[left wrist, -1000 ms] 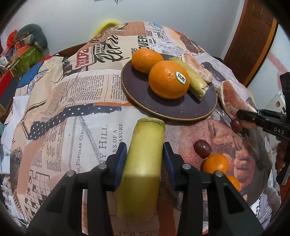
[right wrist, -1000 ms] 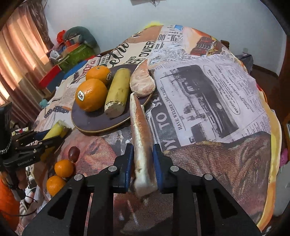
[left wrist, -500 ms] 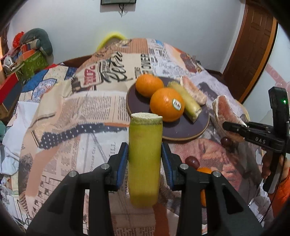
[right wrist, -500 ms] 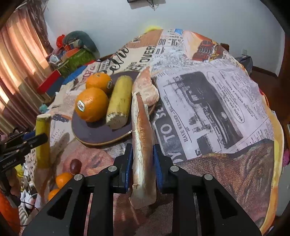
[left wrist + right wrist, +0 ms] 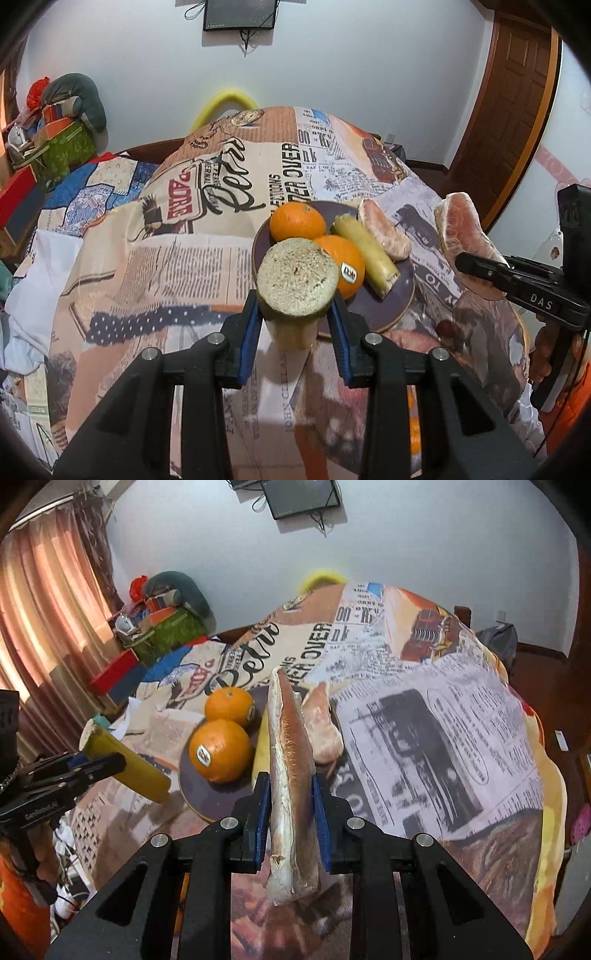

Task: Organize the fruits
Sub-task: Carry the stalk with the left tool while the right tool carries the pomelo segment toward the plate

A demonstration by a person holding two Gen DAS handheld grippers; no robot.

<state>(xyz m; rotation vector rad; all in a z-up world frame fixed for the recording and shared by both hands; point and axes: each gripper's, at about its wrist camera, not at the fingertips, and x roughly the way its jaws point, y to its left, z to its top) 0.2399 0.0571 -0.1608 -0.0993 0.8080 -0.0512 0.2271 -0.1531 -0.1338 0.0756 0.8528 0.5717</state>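
- Between the blue pads of the left claw, seen from the left wrist, sits a yellow-green cane piece, clamped on both sides, its pale cut end turned toward the camera; the jaws have just been closing on it.
- Beyond it, a dark round plate lies on the newspaper-print cloth and carries two oranges, one with a sticker, a second cane piece and a peeled pomelo segment.
- At the right of this view the right claw grips another pomelo segment, raised clear of the cloth; a dark grape lies on the cloth beneath it.
- From the right wrist, the right claw is closed tight on the pomelo segment, which stands on edge between the pads, one end pointing away toward the plate.
- On that plate rest the two oranges and the other pomelo segment.
- At the left of this view the left claw holds the cane piece tilted, off the cloth.
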